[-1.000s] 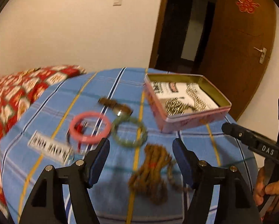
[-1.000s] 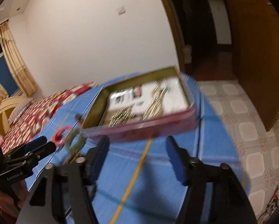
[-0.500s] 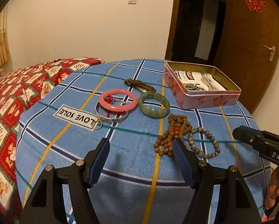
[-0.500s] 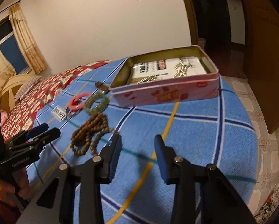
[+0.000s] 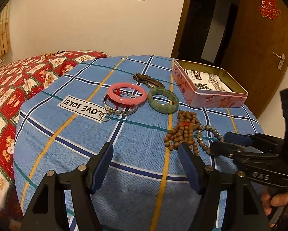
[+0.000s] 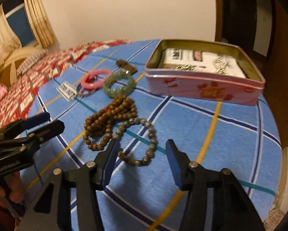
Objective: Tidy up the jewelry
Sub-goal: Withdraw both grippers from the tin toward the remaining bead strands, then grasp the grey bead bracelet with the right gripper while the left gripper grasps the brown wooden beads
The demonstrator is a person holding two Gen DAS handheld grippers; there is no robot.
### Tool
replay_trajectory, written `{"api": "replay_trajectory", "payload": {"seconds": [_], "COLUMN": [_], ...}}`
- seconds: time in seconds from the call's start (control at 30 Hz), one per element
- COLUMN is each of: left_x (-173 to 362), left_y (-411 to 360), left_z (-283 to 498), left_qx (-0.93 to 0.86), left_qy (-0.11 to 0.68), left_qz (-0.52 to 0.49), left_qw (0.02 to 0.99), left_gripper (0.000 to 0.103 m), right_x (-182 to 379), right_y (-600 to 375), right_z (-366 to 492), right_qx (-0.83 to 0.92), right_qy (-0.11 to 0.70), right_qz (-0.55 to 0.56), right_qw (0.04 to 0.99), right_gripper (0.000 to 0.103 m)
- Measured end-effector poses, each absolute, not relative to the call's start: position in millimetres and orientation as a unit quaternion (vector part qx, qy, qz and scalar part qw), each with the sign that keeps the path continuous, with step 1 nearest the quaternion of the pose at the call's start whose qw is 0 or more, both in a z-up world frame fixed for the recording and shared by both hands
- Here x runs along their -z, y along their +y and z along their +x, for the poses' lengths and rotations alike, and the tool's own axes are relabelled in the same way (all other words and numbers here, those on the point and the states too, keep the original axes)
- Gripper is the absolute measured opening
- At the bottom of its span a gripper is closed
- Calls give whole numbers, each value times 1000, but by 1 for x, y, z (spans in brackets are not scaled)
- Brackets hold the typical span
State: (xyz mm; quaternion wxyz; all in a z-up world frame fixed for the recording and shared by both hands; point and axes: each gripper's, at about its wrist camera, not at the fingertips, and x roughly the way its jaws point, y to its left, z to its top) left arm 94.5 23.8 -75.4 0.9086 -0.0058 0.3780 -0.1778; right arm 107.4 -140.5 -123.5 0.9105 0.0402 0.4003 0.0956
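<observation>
A pink tin (image 5: 211, 98) (image 6: 201, 88) stands open on the blue checked cloth and holds bead chains. In front of it lie a pink bangle (image 5: 126, 93) (image 6: 95, 78), a silver bangle (image 5: 120, 110), a green bangle (image 5: 163, 100) (image 6: 118, 85), a brown wooden bead string (image 5: 182, 130) (image 6: 109, 119) and a grey bead bracelet (image 5: 207, 132) (image 6: 142, 140). My left gripper (image 5: 145, 152) is open and empty above the cloth's near part. My right gripper (image 6: 142, 150) is open and empty, its jaws on either side of the grey bracelet, just short of it.
A brown strap-like piece (image 5: 147, 79) lies behind the bangles. A "LOVE SOLE" label (image 5: 82, 107) is sewn on the cloth. A red patterned bed cover (image 5: 18, 80) lies to the left. A wooden door (image 5: 259, 48) stands at the right. The table edge drops off at the right (image 6: 274, 154).
Both grippers have pulled back and lowered from near the tin. The right gripper has swung left to the grey bracelet and opened wider. The left gripper stays open.
</observation>
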Motion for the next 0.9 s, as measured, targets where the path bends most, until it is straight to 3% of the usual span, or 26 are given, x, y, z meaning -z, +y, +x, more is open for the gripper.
{"api": "replay_trajectory", "payload": {"seconds": [0.23,0.27,0.37,0.53,0.6,0.9], "left_x": [73,73,71,69,67,74], "left_y": [23,22,20,16,11,-31], "left_z": [93,93,92,96,98,119], "left_qx": [186,188,192,216,231,265], "left_qy": [374,374,372,375,377,388], "left_qz": [1,3,12,1,1,30], "left_qw": [909,908,908,901,897,882], "left_gripper": [70,70,70,70,70,70], "right_x": [129,130,129,129,128,110], "right_y": [-127,-127,-132,-152,-160,-184], "right_z": [118,117,115,109,105,92], "right_qx": [-108,-106,-107,-112,-113,-99], "right_qy": [421,422,424,423,416,376], "right_qz": [15,10,6,52,73,116], "right_qw": [900,900,899,897,899,914], "right_gripper": [55,51,20,18,11,11]}}
